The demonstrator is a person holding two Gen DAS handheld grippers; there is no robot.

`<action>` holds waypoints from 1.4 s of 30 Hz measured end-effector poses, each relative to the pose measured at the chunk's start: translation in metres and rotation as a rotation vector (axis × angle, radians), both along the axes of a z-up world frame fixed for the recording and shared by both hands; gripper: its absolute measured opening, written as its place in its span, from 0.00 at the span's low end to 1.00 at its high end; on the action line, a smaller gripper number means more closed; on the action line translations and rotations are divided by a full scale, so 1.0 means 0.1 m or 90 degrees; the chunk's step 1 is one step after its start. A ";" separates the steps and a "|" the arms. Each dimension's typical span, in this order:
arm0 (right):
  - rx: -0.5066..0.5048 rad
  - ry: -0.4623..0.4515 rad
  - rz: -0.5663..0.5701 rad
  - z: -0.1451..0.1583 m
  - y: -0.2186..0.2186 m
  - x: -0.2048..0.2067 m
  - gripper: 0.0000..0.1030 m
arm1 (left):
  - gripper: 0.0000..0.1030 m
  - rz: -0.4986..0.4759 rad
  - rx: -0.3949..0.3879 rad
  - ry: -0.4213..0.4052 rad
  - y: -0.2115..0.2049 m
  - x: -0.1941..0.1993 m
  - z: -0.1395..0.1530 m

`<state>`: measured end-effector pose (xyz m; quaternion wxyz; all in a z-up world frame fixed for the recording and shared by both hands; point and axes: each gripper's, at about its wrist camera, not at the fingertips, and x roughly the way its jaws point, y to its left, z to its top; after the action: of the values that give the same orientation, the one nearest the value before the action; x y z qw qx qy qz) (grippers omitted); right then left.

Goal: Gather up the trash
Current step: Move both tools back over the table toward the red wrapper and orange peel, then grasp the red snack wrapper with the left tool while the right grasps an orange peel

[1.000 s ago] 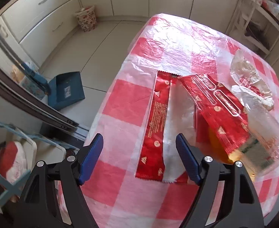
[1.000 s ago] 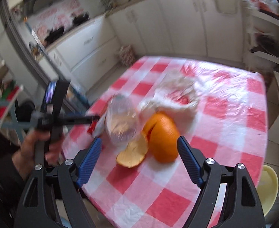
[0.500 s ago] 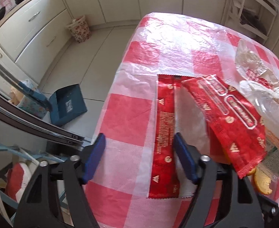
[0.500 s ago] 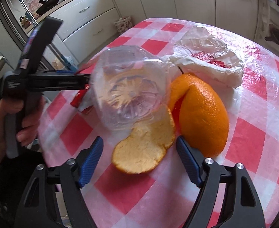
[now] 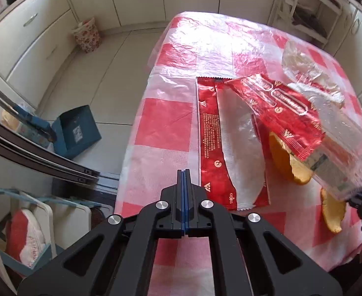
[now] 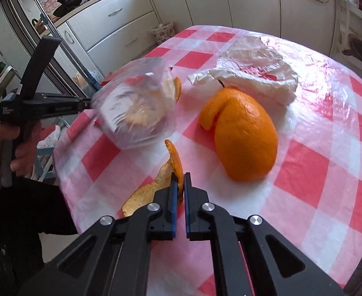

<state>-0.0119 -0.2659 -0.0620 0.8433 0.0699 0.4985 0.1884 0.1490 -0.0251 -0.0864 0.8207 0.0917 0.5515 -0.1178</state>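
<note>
wrapper [image 5: 232,145] left of peel [image 5: 289,162] — bottle [image 5: 341,148] over both

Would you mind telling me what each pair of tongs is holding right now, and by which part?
The right tongs pinch the orange peel by its raised edge. The left tongs are shut with nothing visible between them.

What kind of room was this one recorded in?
Most likely a home kitchen: cream cabinets under a counter, black pans on a stove, and a table with a red-checked cloth.

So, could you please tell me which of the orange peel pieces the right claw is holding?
The right claw grips the thin curled peel strip at the near table edge; the large domed peel lies free.
</note>
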 end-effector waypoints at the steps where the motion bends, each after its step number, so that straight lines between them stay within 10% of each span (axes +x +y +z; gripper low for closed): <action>1: 0.009 -0.001 -0.004 0.01 -0.03 -0.03 0.06 | 0.01 0.005 -0.009 -0.002 0.02 -0.01 0.02; 4: 0.040 0.001 -0.023 0.01 -0.09 -0.05 0.24 | 0.08 0.014 -0.025 -0.012 0.00 0.02 0.03; 6: 0.034 -0.006 -0.037 0.01 -0.08 -0.05 0.55 | 0.27 0.013 -0.028 -0.017 -0.08 0.08 0.01; 13: 0.000 -0.011 -0.016 -0.05 0.04 0.01 0.55 | 0.74 -0.018 0.050 -0.075 -0.43 0.19 -0.09; 20: 0.000 -0.007 -0.011 -0.06 0.04 0.05 0.55 | 0.81 -0.063 0.070 -0.075 -0.63 0.19 -0.18; 22: 0.000 -0.008 -0.010 -0.07 0.06 0.08 0.55 | 0.78 -0.047 0.036 -0.050 -0.55 0.23 -0.20; 26: 0.003 -0.004 -0.008 -0.08 0.06 0.10 0.37 | 0.23 -0.047 0.007 -0.037 -0.46 0.21 -0.15; 28: 0.003 -0.001 -0.006 -0.10 0.05 0.11 0.26 | 0.11 -0.047 0.005 -0.028 -0.43 0.19 -0.14; 35: 0.003 -0.005 0.008 -0.06 0.08 0.06 0.09 | 0.00 -0.046 -0.023 -0.029 -0.22 0.03 0.08; 42: -0.003 -0.018 0.016 0.04 0.05 -0.06 0.07 | 0.00 0.019 -0.114 -0.136 0.25 -0.25 0.77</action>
<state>-0.0175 -0.2610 -0.0582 0.8480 0.0590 0.4877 0.1990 0.1242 -0.0005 -0.0091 0.8812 0.0223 0.4497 -0.1439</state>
